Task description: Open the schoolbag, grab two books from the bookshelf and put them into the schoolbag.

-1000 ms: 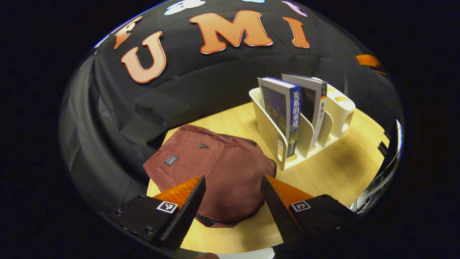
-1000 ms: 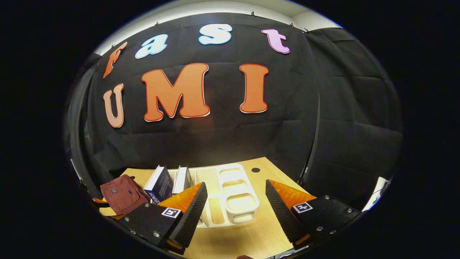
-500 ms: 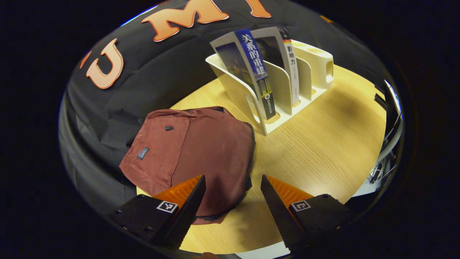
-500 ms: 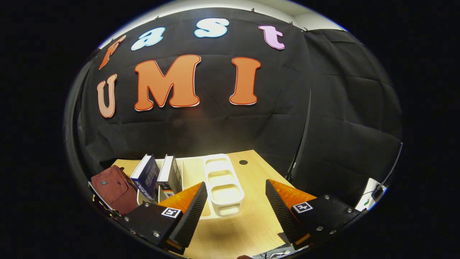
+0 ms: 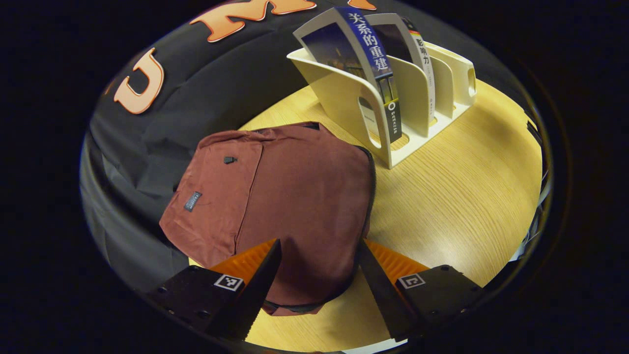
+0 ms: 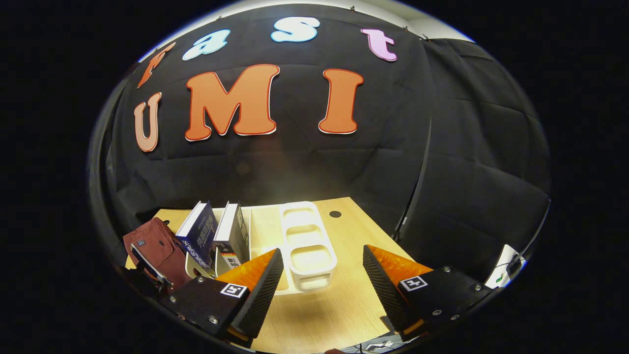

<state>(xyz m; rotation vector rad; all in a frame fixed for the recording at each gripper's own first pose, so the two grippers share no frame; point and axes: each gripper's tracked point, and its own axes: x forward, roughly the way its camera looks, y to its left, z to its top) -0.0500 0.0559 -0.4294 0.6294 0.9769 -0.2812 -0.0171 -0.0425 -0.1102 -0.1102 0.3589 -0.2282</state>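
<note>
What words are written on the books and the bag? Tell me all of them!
"关系的重建": down the spine of the blue book.
"影响力": down the spine of the white book.
Small print lower on the blue book's spine: too small to read.
The patch on the schoolbag: too small to read.

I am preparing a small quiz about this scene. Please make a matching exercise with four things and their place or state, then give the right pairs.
Things:
1. schoolbag
2. blue-spined book
3. white-spined book
4. left hand-held gripper

States or places:
A. open, over the bag's near end
B. first slot of the bookshelf, nearest the bag
C. lying flat on the table, zip shut
D. second slot, behind a divider

Pairs: 1-C, 2-B, 3-D, 4-A
</note>
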